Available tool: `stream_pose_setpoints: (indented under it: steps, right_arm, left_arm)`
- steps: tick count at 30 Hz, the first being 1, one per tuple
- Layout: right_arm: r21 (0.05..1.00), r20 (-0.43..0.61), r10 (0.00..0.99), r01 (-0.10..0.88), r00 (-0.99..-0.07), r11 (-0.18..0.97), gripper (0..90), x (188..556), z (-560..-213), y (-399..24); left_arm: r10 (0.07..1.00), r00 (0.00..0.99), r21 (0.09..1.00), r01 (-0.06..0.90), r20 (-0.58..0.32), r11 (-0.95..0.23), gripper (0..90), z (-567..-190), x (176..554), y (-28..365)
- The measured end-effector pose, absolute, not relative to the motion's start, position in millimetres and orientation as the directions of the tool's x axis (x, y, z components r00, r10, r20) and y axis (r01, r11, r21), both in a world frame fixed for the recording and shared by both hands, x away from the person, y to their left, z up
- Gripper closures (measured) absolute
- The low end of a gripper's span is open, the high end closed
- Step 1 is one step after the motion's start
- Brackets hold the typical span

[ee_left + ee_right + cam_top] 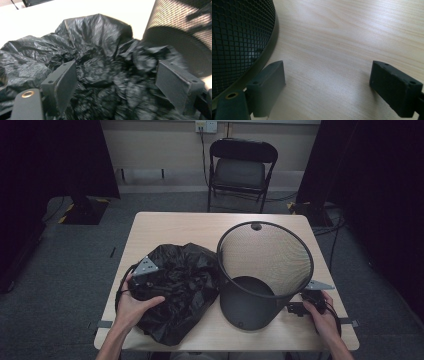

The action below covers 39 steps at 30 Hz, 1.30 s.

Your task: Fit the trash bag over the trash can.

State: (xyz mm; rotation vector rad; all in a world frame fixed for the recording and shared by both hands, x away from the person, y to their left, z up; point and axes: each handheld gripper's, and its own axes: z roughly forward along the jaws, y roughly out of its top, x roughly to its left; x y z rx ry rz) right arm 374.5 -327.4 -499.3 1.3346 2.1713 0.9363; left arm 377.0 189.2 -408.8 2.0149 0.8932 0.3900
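A crumpled black plastic bag (187, 265) lies on the left half of the pale wooden table (170, 227), touching the black mesh wastebasket (265, 270) that stands upright at the right. My left gripper (157, 287) rests over the bag's near left part. In the left gripper view its jaws (115, 82) stand open, with folds of the bag (100, 50) between and behind them and the wastebasket (180, 32) at the upper right. My right gripper (296, 309) sits low by the basket's base, open (328, 85) over bare table (337, 37), the mesh wall (237, 37) just left of it.
A black folding chair (242, 167) stands on the grey floor beyond the table's far edge. The far strip of the tabletop behind the bag and basket is bare wood. Both of the person's hands come in at the near edge.
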Motion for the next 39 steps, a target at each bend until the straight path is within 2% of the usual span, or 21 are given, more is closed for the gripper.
stream_pose_setpoints:
  steps: [3,6,11,15,17,23,27,31,32,34,38,39]
  right_arm:
    - [0.73,-0.006,0.89,0.606,-0.455,0.315,12.1,374.4,-499.3,-327.1]
    - [0.729,-0.004,0.89,0.608,-0.456,0.315,12.1,374.3,-499.3,-327.1]
    - [0.73,-0.007,0.891,0.607,-0.454,0.315,12.0,374.2,-499.4,-326.7]
    - [0.73,-0.007,0.891,0.606,-0.454,0.315,12.0,374.2,-499.4,-326.6]
    - [0.73,-0.007,0.889,0.605,-0.459,0.318,12.0,373.9,-499.3,-326.2]
    - [0.73,-0.008,0.885,0.601,-0.466,0.323,12.0,373.0,-499.4,-324.9]
    - [0.73,-0.008,0.885,0.602,-0.466,0.323,12.0,372.9,-499.4,-324.7]
    - [0.73,-0.008,0.885,0.602,-0.466,0.323,11.9,373.0,-499.4,-324.3]
    - [0.731,-0.008,0.885,0.601,-0.466,0.324,11.9,373.0,-499.5,-324.2]
    - [0.73,-0.009,0.884,0.601,-0.467,0.324,11.9,373.0,-499.5,-323.8]
    - [0.73,-0.007,0.884,0.602,-0.468,0.324,11.9,372.8,-499.4,-322.9]
    - [0.73,-0.008,0.883,0.601,-0.469,0.326,11.9,372.7,-499.4,-322.8]
  left_arm:
    - [0.712,0.696,0.795,0.485,-0.099,-0.364,17.4,-417.7,387.1,184.1]
    - [0.738,0.672,0.745,0.522,-0.058,-0.416,17.5,-428.9,395.8,178.7]
    - [0.778,0.626,0.707,0.573,-0.052,-0.414,15.5,-447.2,403.8,177.7]
    - [0.777,0.63,0.686,0.563,0.004,-0.461,15.1,-461.0,408.6,178.0]
    - [0.791,0.611,0.658,0.586,0.025,-0.473,16.4,-465.2,409.9,178.1]
    - [0.762,0.64,0.604,0.571,0.097,-0.556,20.5,-476.4,407.7,171.9]
    - [0.764,0.636,0.619,0.557,0.111,-0.554,20.1,-483.6,408.2,171.0]
    - [0.778,0.623,0.624,0.576,0.083,-0.528,20.8,-484.2,409.4,173.0]
    - [0.779,0.622,0.628,0.576,0.078,-0.523,24.0,-483.5,408.9,173.9]
    - [0.789,0.607,0.621,0.584,0.093,-0.523,43.0,-480.5,408.1,176.7]
    - [0.813,0.574,0.631,0.597,0.094,-0.495,63.9,-479.3,407.9,182.0]
    - [0.824,0.561,0.639,0.605,0.082,-0.475,65.8,-479.3,407.3,181.8]
